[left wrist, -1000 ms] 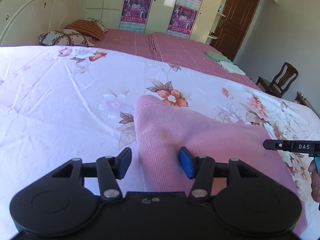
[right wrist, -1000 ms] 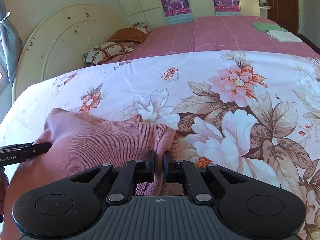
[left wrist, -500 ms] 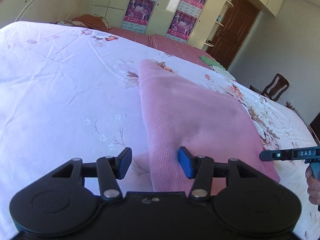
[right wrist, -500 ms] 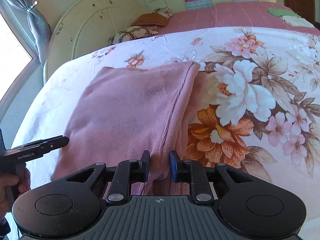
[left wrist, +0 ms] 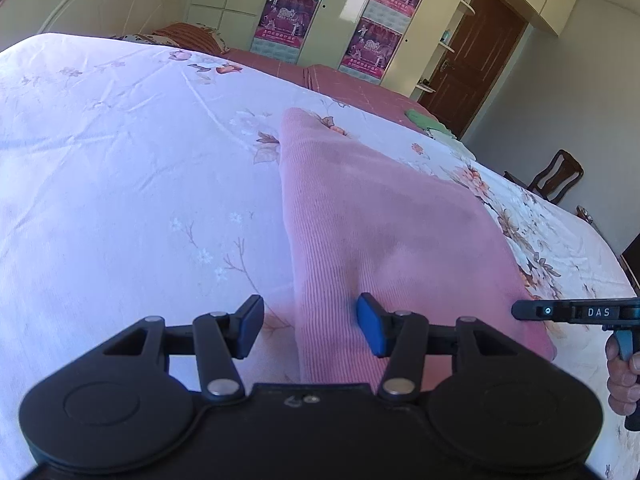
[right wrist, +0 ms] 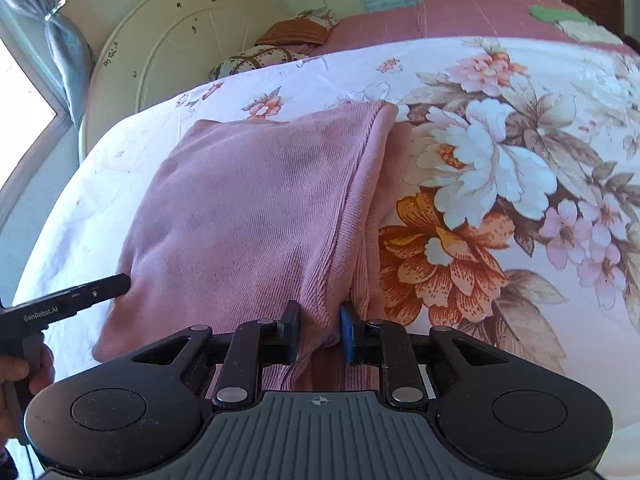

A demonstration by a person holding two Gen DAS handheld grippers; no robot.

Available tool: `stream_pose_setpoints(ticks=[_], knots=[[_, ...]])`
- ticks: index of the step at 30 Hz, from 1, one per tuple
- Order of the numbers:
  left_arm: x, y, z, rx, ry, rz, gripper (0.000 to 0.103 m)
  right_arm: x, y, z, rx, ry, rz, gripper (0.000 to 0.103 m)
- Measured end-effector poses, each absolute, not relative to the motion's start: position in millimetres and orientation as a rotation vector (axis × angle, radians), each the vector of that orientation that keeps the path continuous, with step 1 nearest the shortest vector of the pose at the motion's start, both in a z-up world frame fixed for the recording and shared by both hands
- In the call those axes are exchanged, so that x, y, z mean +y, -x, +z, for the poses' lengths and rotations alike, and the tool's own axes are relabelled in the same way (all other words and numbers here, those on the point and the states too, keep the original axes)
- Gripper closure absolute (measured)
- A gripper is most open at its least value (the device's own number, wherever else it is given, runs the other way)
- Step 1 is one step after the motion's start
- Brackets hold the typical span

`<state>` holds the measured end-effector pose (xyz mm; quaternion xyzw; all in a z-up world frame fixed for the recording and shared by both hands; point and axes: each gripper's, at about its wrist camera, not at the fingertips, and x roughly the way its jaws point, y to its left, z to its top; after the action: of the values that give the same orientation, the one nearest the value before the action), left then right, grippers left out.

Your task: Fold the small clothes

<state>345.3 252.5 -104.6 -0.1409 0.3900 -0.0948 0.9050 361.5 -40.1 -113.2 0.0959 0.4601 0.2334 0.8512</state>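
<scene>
The left gripper [left wrist: 310, 330] gapes wide over the garment [left wrist: 384, 240] at lower centre; nothing is held. The right gripper [right wrist: 320, 330] is narrowly parted, fabric [right wrist: 256, 216] between its fingers, unpinched; sheet [right wrist: 500, 160] at right.

Floral sheet [right wrist: 500, 168] covers the near bed. Far bed carries a pink cover [left wrist: 352, 84], pillows [right wrist: 260, 58] and a green cloth [left wrist: 420, 117]. Behind: headboard [right wrist: 180, 52], wardrobe [left wrist: 332, 4], posters [left wrist: 288, 16], door [left wrist: 476, 52], chair [left wrist: 556, 176], curtain [right wrist: 60, 48].
</scene>
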Motion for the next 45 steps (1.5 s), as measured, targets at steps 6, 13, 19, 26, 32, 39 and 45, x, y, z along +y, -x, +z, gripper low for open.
stream_pose_setpoints(ticks=[6, 13, 19, 26, 32, 39, 45], knots=[[241.7, -340.5, -110.1, 0.836, 0.232, -0.234, 0.054, -78.6, -369.2, -116.3, 0.973, -0.252, 0.477, 0.094], [249.7, -308.4, -94.3, 0.805, 0.211, -0.242, 0.056, -70.9, -340.4, -82.4, 0.877, -0.199, 0.471, 0.087], [255.7, -301.3, -111.9, 0.845, 0.215, -0.183, 0.056, -54.8, -310.4, -93.7, 0.914, -0.161, 0.502, 0.067], [237.7, -291.7, -111.8, 0.825, 0.077, -0.11, 0.052, -59.7, -312.7, -123.6, 0.982, -0.122, 0.543, 0.097], [215.5, -278.9, -106.6, 0.822, -0.029, -0.055, 0.037, -49.6, -299.8, -94.9, 0.894, -0.058, 0.529, 0.096], [204.3, -256.6, -76.0, 0.77, 0.027, 0.045, 0.011, -52.8, -297.9, -99.8, 0.945, -0.087, 0.449, 0.095], [153.1, -195.6, -31.3, 0.646, -0.083, 0.097, 0.0, -78.4, -228.0, -50.7, 0.688, -0.131, 0.331, 0.0]])
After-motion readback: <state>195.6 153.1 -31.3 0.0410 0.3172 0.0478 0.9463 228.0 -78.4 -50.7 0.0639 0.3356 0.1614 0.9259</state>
